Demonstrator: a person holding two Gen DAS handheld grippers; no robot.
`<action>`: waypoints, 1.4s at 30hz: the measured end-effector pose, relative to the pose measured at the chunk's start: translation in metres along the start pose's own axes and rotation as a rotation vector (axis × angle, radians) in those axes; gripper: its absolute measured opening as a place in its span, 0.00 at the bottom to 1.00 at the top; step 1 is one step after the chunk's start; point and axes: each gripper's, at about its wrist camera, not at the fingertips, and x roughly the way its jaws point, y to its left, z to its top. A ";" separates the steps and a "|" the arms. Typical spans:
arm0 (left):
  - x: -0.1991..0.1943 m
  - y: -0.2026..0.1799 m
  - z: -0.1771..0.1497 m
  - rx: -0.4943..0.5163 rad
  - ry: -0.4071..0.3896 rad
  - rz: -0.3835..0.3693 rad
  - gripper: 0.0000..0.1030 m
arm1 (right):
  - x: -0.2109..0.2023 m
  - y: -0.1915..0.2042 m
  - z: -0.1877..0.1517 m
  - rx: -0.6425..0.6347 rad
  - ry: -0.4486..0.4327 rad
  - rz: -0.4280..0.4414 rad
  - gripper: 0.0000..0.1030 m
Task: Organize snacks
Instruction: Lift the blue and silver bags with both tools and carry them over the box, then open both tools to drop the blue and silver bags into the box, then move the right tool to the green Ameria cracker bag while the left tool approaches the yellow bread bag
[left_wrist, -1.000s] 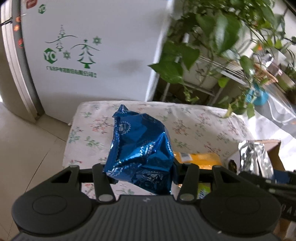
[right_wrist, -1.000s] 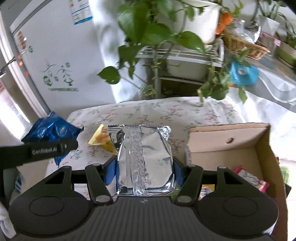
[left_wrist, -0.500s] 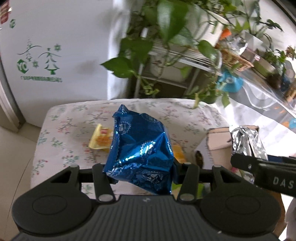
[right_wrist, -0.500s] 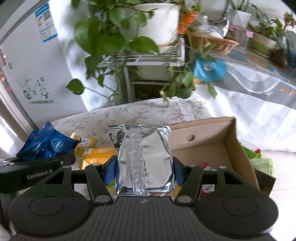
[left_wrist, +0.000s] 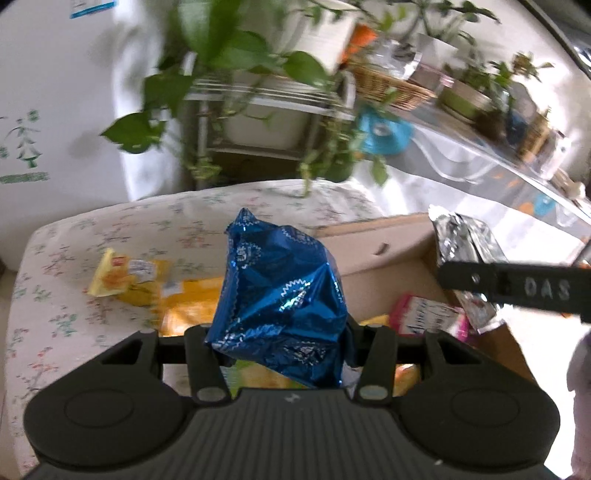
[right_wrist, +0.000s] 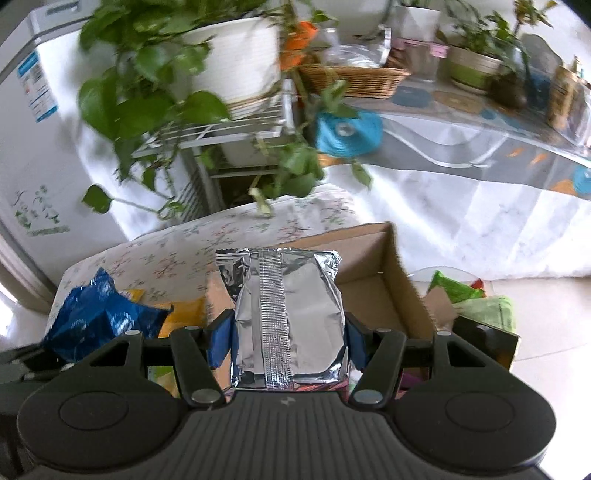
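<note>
My left gripper (left_wrist: 284, 343) is shut on a crinkled blue foil snack bag (left_wrist: 280, 299), held above the near edge of the flowered table (left_wrist: 74, 236). My right gripper (right_wrist: 288, 339) is shut on a silver foil snack bag (right_wrist: 288, 317), held above the open cardboard box (right_wrist: 391, 280). The silver bag also shows in the left wrist view (left_wrist: 465, 251), over the box (left_wrist: 373, 240). The blue bag shows in the right wrist view (right_wrist: 99, 314). Yellow snack packets (left_wrist: 140, 277) lie on the table. A pink packet (left_wrist: 424, 314) lies in the box.
A plant stand with trailing green leaves (right_wrist: 155, 92) stands behind the table. A white fridge (right_wrist: 33, 122) is at the left. Green packets (right_wrist: 476, 299) lie on the floor right of the box. A long side table (right_wrist: 480, 107) with a basket and pots is at the back right.
Both grippers have swung to the right with their bags. The box has come into fuller view under the silver bag. Grips are unchanged.
</note>
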 end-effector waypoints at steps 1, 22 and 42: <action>0.001 -0.005 -0.001 0.009 0.000 -0.013 0.48 | -0.001 -0.005 0.000 0.013 -0.001 -0.004 0.65; 0.019 -0.071 -0.025 0.115 0.045 -0.154 0.80 | -0.004 -0.048 0.001 0.154 0.000 -0.023 0.66; -0.038 0.039 0.018 -0.076 -0.045 0.002 0.82 | -0.009 -0.020 0.004 0.095 -0.036 0.111 0.80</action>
